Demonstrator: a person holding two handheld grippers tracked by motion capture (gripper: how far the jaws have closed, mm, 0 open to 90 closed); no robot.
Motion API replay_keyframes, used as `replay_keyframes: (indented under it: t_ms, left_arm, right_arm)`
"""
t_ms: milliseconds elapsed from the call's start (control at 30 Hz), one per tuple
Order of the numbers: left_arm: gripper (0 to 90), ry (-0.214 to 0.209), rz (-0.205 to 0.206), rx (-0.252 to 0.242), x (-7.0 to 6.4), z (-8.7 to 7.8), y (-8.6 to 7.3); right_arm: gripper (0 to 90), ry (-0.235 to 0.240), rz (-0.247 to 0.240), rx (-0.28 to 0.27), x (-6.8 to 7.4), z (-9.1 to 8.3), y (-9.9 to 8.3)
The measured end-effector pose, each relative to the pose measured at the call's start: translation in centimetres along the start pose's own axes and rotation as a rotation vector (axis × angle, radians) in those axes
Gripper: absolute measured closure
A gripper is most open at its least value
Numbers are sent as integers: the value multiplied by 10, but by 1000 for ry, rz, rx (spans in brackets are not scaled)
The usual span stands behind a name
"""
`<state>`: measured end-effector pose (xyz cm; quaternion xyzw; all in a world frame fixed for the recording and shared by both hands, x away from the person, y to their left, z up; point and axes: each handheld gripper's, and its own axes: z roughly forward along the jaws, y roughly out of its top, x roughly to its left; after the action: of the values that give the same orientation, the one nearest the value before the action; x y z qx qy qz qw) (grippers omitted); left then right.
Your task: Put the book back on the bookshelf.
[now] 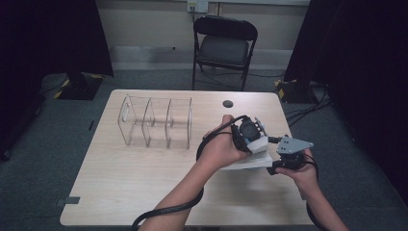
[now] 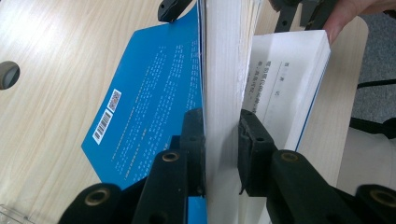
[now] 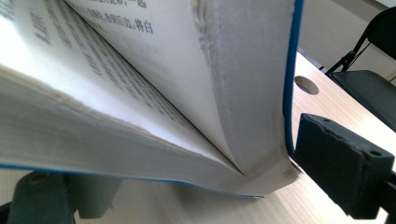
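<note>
Blue-covered book (image 2: 154, 116) lies open near the table's (image 1: 144, 192) right edge, its spine running roughly toward the far edge, left gripper (image 2: 222, 154) clenched on a raised sheaf of pages, right gripper (image 3: 187, 186) straddling the book's corner, grip uncertain.

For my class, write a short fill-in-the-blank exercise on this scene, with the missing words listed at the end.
1. The left gripper is clamped on a thick bundle of the book's ____.
2. The book's cover is ____ in colour.
3. The clear organizer on the table has ____ compartments.
4. Behind the table stands a black folding ____.

Missing words: pages; blue; three; chair
</note>
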<state>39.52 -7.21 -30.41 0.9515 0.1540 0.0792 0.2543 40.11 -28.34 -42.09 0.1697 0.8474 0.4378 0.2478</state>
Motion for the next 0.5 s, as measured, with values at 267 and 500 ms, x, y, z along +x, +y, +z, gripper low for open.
replay_keyframes:
  t_ms: [267,500]
  left_arm:
    - [747,-5,12,3,-1,1,-1]
    - [747,-3,21,5,-1,1,-1]
  right_arm:
    - [106,6,19,-1,0,1,-2]
    - [105,10,9,3,0,1,-2]
